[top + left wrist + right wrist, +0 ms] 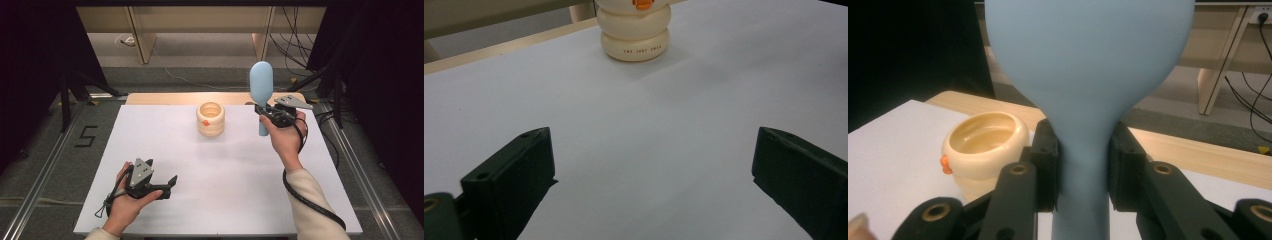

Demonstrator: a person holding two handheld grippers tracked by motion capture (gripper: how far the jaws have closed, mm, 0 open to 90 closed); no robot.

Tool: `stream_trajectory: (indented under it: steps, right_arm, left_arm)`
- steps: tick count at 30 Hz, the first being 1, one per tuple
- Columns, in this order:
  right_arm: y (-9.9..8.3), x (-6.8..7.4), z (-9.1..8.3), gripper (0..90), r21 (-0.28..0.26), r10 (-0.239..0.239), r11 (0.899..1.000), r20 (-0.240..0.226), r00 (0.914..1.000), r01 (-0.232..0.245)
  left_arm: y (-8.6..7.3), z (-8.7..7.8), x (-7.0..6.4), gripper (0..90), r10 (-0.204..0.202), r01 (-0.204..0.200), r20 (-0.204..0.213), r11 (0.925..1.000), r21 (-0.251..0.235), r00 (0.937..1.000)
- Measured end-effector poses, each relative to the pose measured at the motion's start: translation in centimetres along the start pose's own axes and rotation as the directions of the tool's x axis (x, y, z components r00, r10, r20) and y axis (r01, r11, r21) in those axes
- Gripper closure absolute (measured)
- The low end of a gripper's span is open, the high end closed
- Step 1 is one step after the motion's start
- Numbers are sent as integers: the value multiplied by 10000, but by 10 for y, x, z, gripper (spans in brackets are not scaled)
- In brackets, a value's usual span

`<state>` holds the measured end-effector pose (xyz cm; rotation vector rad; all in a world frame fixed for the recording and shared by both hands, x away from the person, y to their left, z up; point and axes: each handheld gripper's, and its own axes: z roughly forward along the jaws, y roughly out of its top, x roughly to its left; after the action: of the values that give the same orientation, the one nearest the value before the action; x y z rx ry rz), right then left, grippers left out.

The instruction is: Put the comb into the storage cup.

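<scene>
A light blue spoon-like utensil (261,87) stands upright in my right gripper (263,112), which is shut on its handle at the table's far right. In the right gripper view the blue utensil (1088,80) rises between the black pads (1047,165). A cream ringed cup with an orange beak (210,119) stands at the far middle of the white table (220,175), left of the utensil; the cup (984,147) sits empty. My left gripper (170,186) rests open near the front left, and its view looks toward the cup (634,30).
A wooden strip (165,98) runs along the table's far edge. Grey floor with metal rails (45,160) flanks the table, black cables (295,45) trail at the back right, and a cable (310,197) hangs from the right gripper.
</scene>
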<state>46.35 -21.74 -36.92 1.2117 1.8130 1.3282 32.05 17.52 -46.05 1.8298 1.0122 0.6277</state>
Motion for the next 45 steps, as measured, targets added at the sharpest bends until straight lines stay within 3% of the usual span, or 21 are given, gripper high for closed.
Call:
stream_trajectory:
  steps: [19,36,45]
  right_arm:
    - [2,33,15,705,-38,-276,9996,-584,9979,275]
    - [-1,53,19,705,-27,-546,9985,-1022,9933,546]
    - [-6,63,17,705,-34,-770,9970,-1342,9880,773]
  left_arm:
    - [0,0,0,31,23,-23,45,10000,-62,10000]
    - [1,0,-1,34,-49,50,113,9999,-127,9999]
    - [7,-2,3,34,-439,443,103,9984,-359,9990]
